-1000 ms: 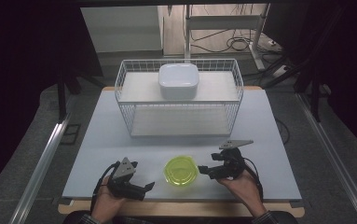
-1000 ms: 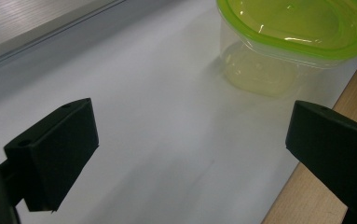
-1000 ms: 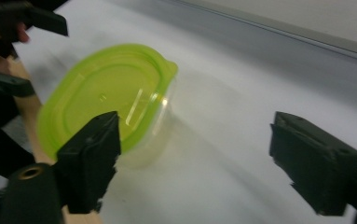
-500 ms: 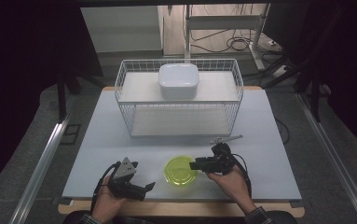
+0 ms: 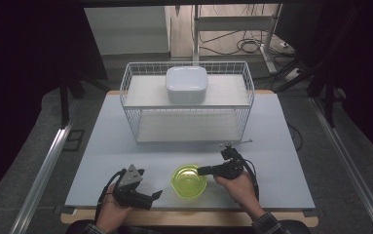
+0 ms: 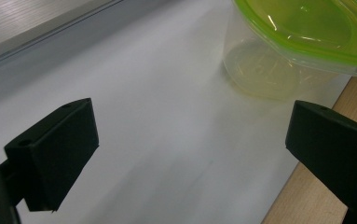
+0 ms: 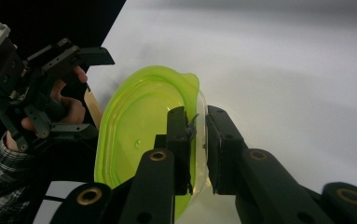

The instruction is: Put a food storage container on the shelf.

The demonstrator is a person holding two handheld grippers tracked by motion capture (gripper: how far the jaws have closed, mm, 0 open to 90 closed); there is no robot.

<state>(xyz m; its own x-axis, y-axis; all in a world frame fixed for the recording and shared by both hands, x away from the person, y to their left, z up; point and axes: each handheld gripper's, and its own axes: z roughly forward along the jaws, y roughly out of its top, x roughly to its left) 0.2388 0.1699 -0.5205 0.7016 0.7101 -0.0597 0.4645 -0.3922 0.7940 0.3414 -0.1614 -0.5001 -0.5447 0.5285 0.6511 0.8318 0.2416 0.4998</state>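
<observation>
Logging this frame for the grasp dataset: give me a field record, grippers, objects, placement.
held object: clear plastic container with green lid, on the near part of the table
right gripper: jaws have just been closing, now clamped on the container's rim, one jaw over the lid, one outside the wall
left gripper: open, nothing between its jaws, beside the container, apart from it
table: white top, wooden near edge
white wire basket: far side of the table, apart from the container
white square lidded box: in the wire basket

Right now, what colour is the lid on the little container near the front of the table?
Translucent lime green lid, clearest in the right gripper view.
</observation>
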